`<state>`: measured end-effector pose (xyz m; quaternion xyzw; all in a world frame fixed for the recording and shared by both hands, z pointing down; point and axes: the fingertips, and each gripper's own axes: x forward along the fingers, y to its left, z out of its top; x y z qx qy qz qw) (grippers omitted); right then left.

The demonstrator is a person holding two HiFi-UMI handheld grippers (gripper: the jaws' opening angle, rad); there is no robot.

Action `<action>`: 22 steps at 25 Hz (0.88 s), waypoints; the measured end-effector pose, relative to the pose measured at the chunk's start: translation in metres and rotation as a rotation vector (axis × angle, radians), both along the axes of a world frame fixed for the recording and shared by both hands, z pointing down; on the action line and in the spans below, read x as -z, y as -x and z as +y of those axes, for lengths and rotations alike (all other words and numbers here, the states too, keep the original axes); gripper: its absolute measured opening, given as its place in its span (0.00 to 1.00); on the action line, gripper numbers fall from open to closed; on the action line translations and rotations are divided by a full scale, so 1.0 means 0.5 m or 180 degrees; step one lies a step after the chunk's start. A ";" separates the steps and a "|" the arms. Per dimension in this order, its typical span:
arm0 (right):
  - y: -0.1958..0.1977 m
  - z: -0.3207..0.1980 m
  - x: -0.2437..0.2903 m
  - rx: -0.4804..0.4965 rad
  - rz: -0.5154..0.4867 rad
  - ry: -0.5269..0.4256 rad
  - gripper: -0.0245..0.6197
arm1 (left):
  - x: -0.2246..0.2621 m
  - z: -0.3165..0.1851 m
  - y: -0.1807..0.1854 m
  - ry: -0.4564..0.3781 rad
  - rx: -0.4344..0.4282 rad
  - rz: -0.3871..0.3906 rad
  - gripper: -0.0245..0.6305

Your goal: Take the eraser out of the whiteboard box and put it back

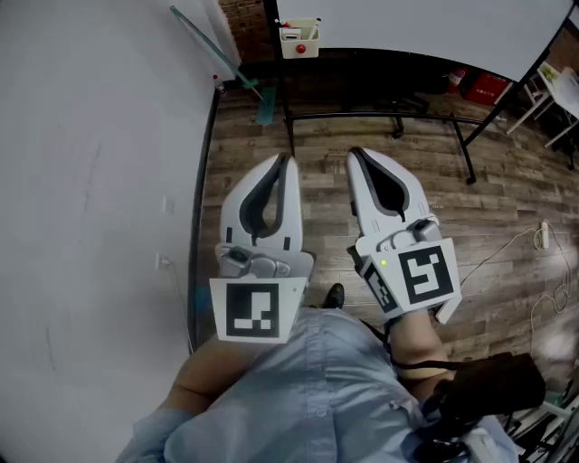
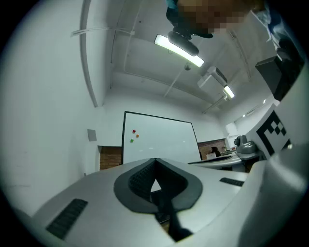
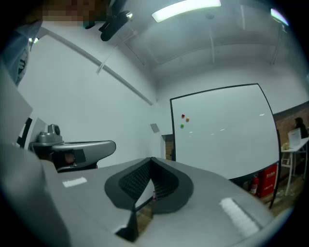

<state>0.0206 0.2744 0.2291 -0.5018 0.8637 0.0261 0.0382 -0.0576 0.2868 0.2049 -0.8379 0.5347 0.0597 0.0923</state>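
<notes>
The whiteboard box (image 1: 299, 40) hangs at the lower edge of the whiteboard (image 1: 425, 27), far ahead and slightly left of centre. A small white thing with a red spot (image 1: 299, 48) sits in it; whether that is the eraser is too small to tell. Nothing has been taken out, so the task seems to be not yet under way.

Well short of the box, over the wooden floor (image 1: 262, 136), both tools point towards the board side by side. The left gripper (image 1: 286, 159) has its jaws together, tips meeting, with nothing between them. The right gripper (image 1: 354, 154) is likewise closed and empty. Held close to the body and about level, they look like a ready stance. To reach the box, the person would have to step nearer and part one pair of jaws.
</notes>
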 end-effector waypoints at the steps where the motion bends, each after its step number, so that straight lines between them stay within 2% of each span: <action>1: -0.004 0.001 0.000 0.0000 -0.0002 0.0001 0.04 | 0.000 0.002 -0.003 0.0008 0.0000 -0.0001 0.04; 12: -0.044 0.010 -0.010 0.0102 -0.0112 0.0038 0.04 | -0.006 0.010 -0.047 0.0014 0.0062 0.0009 0.04; 22: -0.121 -0.008 -0.021 0.0223 -0.0232 0.0015 0.04 | -0.018 -0.002 -0.124 0.0015 0.0100 -0.0150 0.04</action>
